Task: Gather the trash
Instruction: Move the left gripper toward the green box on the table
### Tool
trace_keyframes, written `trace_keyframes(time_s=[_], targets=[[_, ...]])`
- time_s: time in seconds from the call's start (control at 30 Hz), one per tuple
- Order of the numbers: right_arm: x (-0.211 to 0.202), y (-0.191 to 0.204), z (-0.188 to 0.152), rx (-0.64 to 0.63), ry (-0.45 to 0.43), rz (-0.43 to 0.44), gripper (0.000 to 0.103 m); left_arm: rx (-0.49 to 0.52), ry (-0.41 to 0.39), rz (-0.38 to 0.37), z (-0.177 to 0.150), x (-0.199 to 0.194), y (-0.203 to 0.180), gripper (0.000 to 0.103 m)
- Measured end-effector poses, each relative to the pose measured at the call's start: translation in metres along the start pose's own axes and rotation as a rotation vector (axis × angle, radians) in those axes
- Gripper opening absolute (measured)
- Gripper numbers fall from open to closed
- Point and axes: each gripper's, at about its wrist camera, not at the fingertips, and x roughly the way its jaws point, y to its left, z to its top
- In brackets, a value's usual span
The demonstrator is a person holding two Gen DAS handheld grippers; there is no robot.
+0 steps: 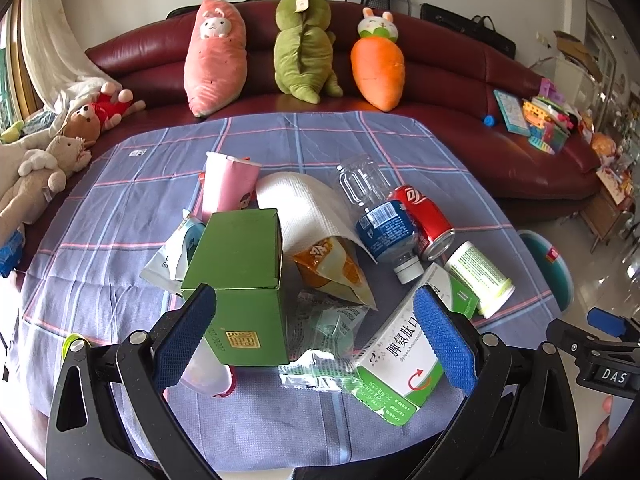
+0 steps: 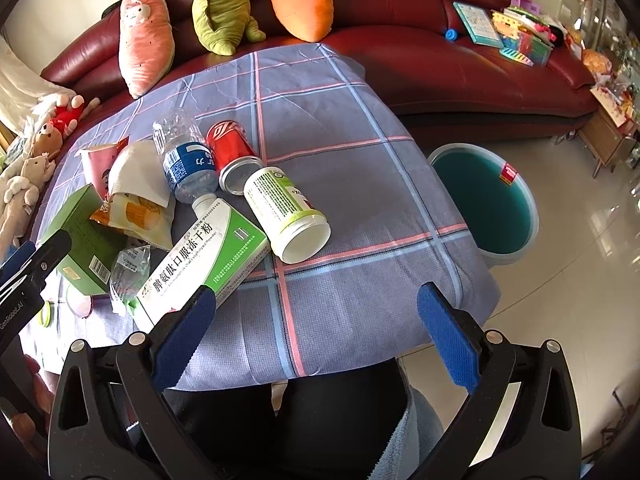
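Observation:
Trash lies heaped on a checked cloth over the table (image 1: 100, 272): a green carton (image 1: 240, 272), a white-and-green medicine box (image 1: 404, 360), crumpled clear wrappers (image 1: 324, 336), an orange snack bag (image 1: 332, 268), a paper towel (image 1: 304, 204), a pink cup (image 1: 228, 188), a clear water bottle (image 1: 380, 220), a red can (image 1: 424, 220) and a white-green jar (image 1: 480, 276). My left gripper (image 1: 316, 340) hangs open over the wrappers, between carton and box. My right gripper (image 2: 316, 340) is open over bare cloth at the table's near edge, right of the medicine box (image 2: 200, 268) and the jar (image 2: 288, 212).
A teal bin (image 2: 484, 204) stands on the tiled floor right of the table. A dark red sofa (image 1: 460, 92) behind it carries plush toys (image 1: 304, 48) and a pile of toys (image 1: 548, 120). Stuffed bears (image 1: 80, 128) lie at the left. A person's dark-clad legs (image 2: 340, 412) show below the right gripper.

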Motion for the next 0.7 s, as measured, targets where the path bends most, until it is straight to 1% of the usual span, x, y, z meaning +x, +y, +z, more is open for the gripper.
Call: trace_keyframes(time_s=[0.7], targets=[[0.0060, 0.0032, -0.0003, -0.010, 0.006, -0.011, 0.097, -0.003, 0.026, 0.010, -0.0040, 0.0085, 0.0050, 0.099]])
